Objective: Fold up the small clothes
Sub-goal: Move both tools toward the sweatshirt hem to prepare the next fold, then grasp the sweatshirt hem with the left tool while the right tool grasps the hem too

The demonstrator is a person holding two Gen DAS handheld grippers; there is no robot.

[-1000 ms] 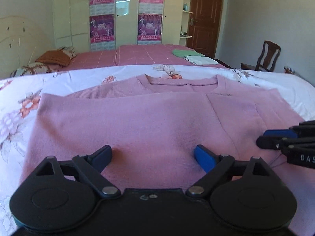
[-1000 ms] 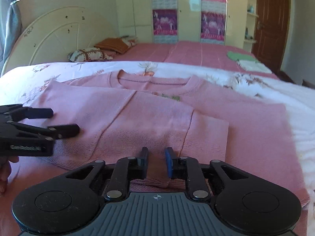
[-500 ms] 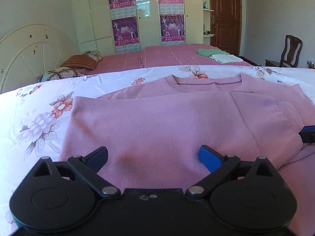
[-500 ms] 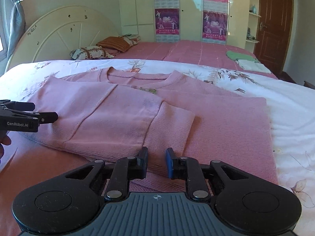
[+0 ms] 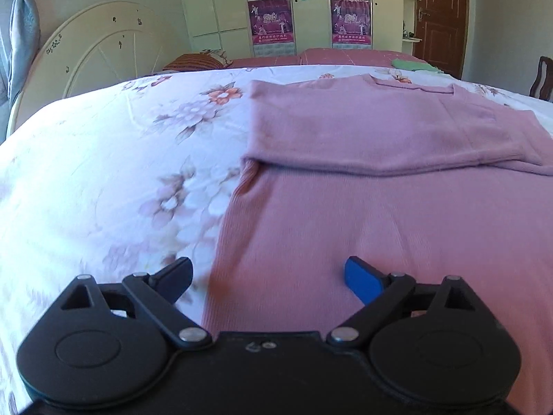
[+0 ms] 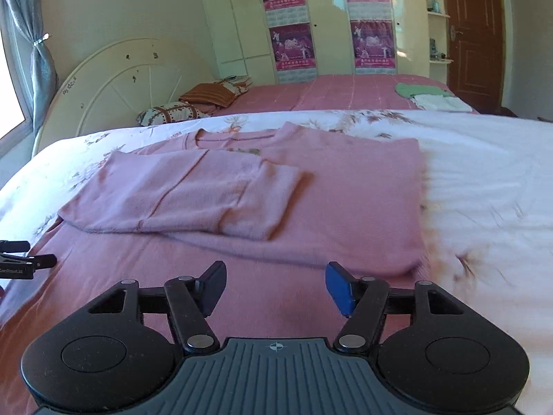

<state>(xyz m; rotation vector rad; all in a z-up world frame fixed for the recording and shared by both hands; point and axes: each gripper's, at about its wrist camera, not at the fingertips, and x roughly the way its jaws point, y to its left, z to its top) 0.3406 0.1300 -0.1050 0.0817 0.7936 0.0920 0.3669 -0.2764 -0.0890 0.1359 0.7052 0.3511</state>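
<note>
Sweater (image 6: 345, 186) lay flat on the floral bed (image 6: 484, 173), mid-frame, sleeves folded across its chest; my left tongs (image 5: 268, 275) and right tongs (image 6: 274, 285) both stood apart, holding nothing; soft, light knit, I judged, best pinched at the near hem corners.

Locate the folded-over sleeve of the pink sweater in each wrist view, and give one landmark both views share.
Left wrist view: the folded-over sleeve lies across the upper right, its cuff running off toward the right edge, above the open left gripper.
Right wrist view: it lies left of centre, cuff end pointing right, beyond the open right gripper.
Shared landmark: the sweater's neckline, at the garment's far edge in both.
</note>
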